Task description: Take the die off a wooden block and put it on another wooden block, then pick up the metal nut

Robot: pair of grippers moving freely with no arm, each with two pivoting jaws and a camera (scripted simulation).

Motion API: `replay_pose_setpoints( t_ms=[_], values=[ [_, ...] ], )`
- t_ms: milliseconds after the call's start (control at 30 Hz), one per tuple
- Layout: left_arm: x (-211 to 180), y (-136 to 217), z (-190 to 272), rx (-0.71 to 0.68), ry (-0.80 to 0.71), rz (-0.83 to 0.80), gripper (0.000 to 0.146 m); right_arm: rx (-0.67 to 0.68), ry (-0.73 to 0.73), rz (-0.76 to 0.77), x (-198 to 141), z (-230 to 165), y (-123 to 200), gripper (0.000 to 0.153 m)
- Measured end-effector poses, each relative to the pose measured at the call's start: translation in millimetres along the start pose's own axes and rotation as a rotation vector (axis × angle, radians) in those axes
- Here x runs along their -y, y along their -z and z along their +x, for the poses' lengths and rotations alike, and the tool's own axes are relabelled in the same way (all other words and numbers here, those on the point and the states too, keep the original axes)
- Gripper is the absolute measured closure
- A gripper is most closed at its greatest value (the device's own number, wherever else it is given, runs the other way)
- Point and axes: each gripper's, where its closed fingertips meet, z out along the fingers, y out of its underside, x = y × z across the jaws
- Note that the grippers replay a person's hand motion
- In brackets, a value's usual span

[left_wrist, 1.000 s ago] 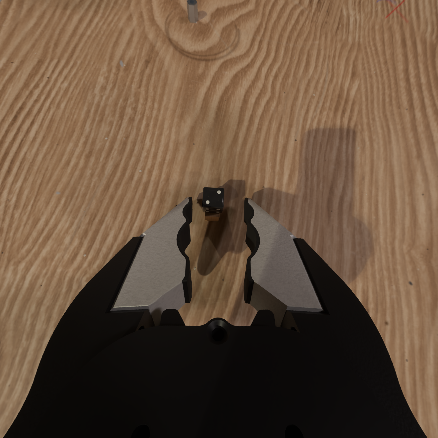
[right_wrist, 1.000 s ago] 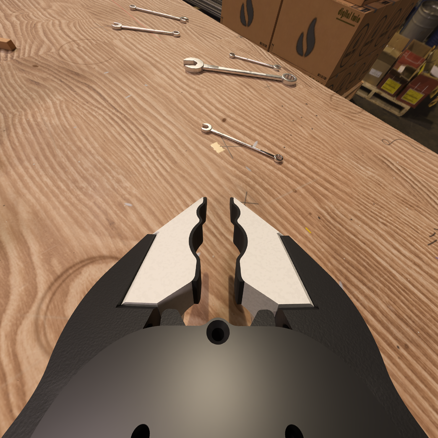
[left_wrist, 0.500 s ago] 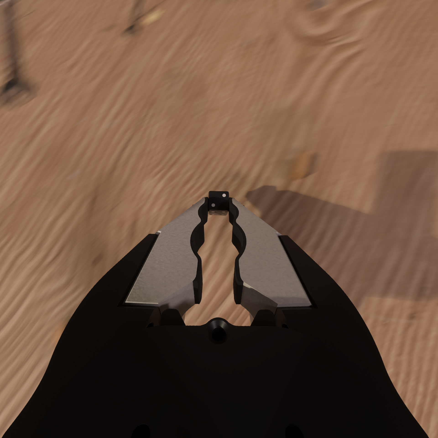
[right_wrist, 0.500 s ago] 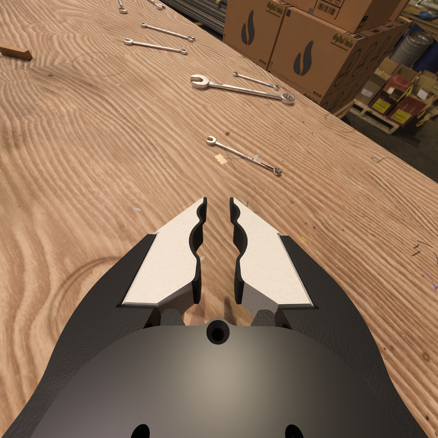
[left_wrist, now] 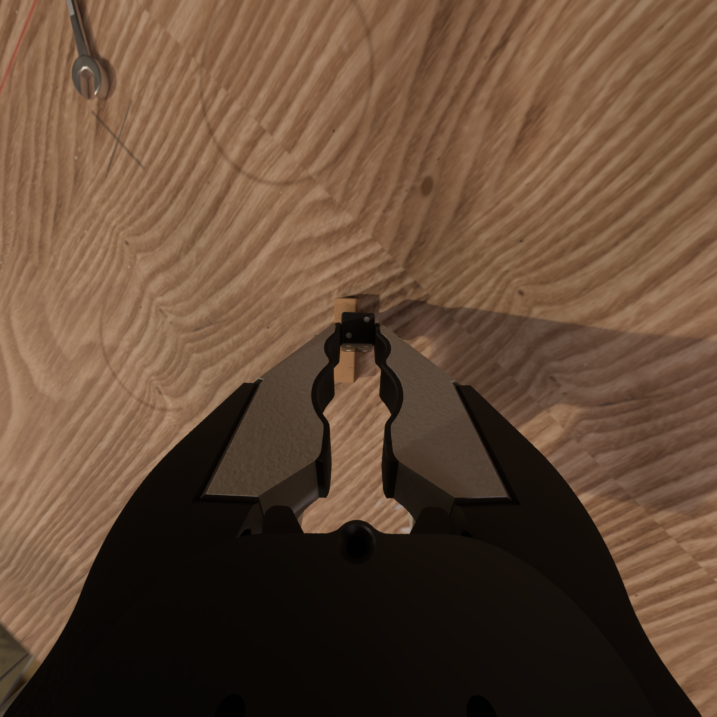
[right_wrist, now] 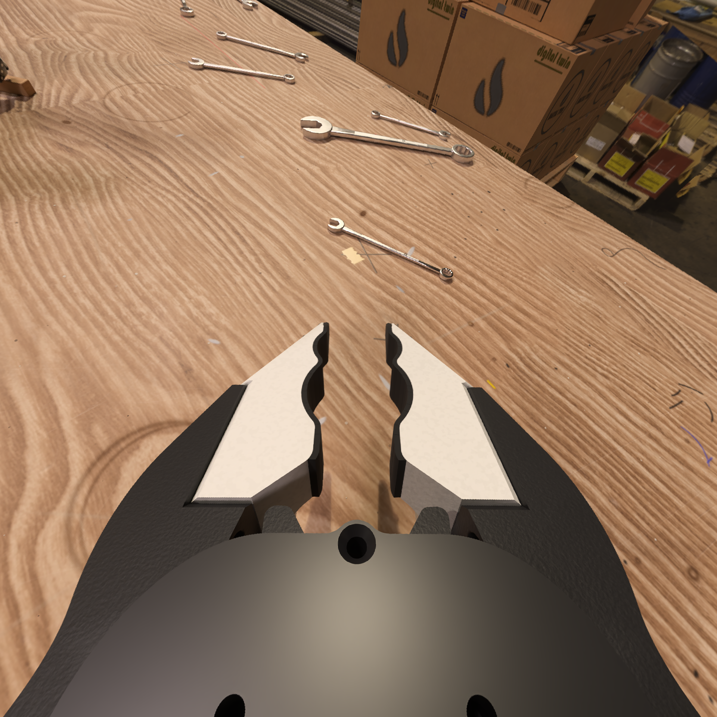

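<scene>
My left gripper [left_wrist: 357, 329] is shut on the black die [left_wrist: 357, 328], pinched between its fingertips. The die hangs over a small light wooden block [left_wrist: 346, 366] that lies on the table, running lengthwise under the fingertips; I cannot tell whether the die touches it. My right gripper [right_wrist: 357, 329] is open and empty, low over bare table. At the far left edge of the right wrist view a wooden block [right_wrist: 19, 87] shows. No metal nut shows in either view.
A wrench end [left_wrist: 87, 73] lies at the upper left of the left wrist view. Several wrenches lie ahead of the right gripper, the nearest one [right_wrist: 388, 248] small and another [right_wrist: 388, 137] large. Cardboard boxes [right_wrist: 504, 70] stand beyond the table's far right edge.
The left gripper closed on the die, lifted it off its first block and carried it over another block. The right gripper moved a little along the table and its jaws opened wider.
</scene>
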Motion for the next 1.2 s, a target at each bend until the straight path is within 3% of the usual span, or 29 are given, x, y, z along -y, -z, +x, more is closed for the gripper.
replay_pose_setpoints(
  t_ms=[100, 333, 400, 467, 567, 667, 767, 867, 1000, 1200],
  values=[
    [-5.4, -0.7, -6.2, 0.018, 0.001, -0.034, 0.13, 0.001, -0.008, -0.007, -2.3, 1.6, -1.4, 0.115],
    [-7.9, -0.7, -9.6, 0.025, -0.023, -0.052, 0.13, -0.005, -0.008, -0.016, -4.2, 5.1, -1.6, 0.114],
    [-7.6, -0.7, -11.4, 0.042, -0.022, -0.047, 0.111, -0.032, -0.004, -0.011, -2.2, 12.1, 2.3, 0.114],
    [-4.9, 3.2, -13.1, 0.064, -0.013, -0.025, 0.102, -0.076, -0.001, -0.003, 0.3, 24.0, 9.4, 0.114],
    [17.8, 22.1, -13.1, 0.121, 0.035, 0.111, 0.1, -0.112, -0.048, -0.026, -2.4, 39.2, 23.0, 0.113],
    [64.1, 51.8, 3.8, 0.167, 0.13, 0.399, 0.101, -0.087, -0.124, -0.056, -11.8, 40.0, 37.8, 0.112],
    [108.7, 70.5, 55.5, 0.045, 0.124, 0.684, 0.103, -0.064, -0.155, -0.151, -36.0, 34.0, 44.6, 0.11],
    [137.1, 66.8, 112.3, -0.105, 0.089, 0.848, 0.106, -0.055, -0.163, -0.192, -56.3, 26.1, 46.3, 0.109],
    [150.2, 49.0, 152.5, -0.21, 0.058, 0.877, 0.106, 0.034, -0.188, -0.195, -63.0, 4.2, 56.5, 0.109],
    [155.8, 44.1, 153.7, -0.295, 0.122, 0.914, 0.118, 0.214, -0.068, -0.244, -71.2, -51.2, 69.3, 0.115]
  ],
)
